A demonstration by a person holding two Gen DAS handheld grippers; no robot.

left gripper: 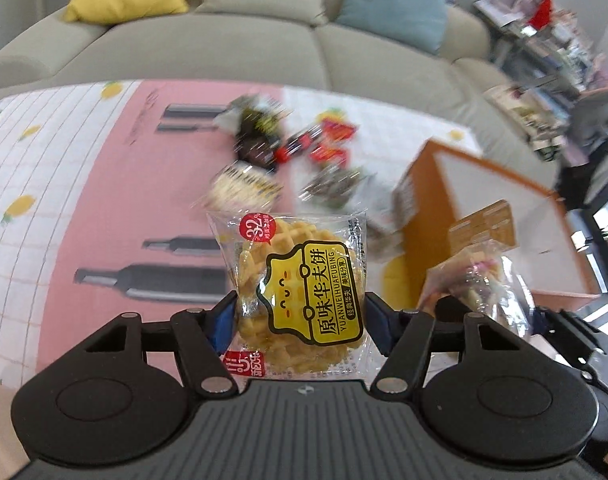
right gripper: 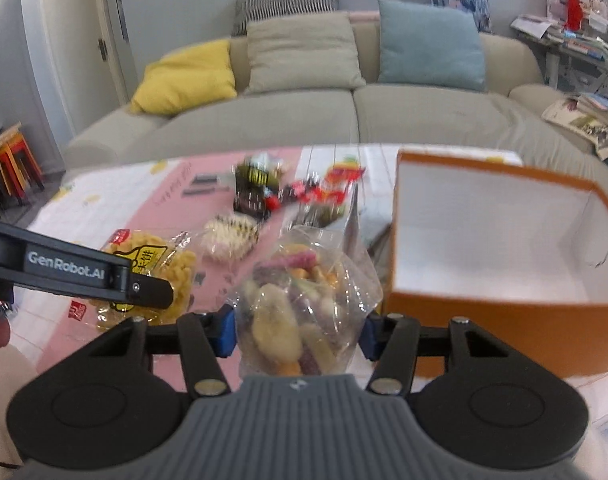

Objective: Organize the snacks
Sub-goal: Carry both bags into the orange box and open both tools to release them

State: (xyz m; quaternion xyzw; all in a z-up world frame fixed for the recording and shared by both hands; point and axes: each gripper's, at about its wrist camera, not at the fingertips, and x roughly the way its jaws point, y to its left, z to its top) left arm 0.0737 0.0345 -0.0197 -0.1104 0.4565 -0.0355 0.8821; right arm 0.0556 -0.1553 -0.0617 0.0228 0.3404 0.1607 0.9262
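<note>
Waffle packet is clamped in the left hand-held gripper, mixed snack bag in the right hand-held gripper, both above the worktop; orange box is seen open, just right of the right one, the nearer

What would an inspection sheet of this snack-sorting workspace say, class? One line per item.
Surface: table under a pink and white printed cloth.
Job's things: waffle cookie packet; clear bag of mixed snacks; open orange box, white inside, nothing seen in it.
Clutter: blurred loose snack packets behind.
Grippers: left gripper shut on the waffle cookie packet; right gripper shut on the clear bag of mixed snacks.
Cables: nothing seen.
Surroundings: beige sofa with cushions; cluttered shelf; coloured stools.
</note>
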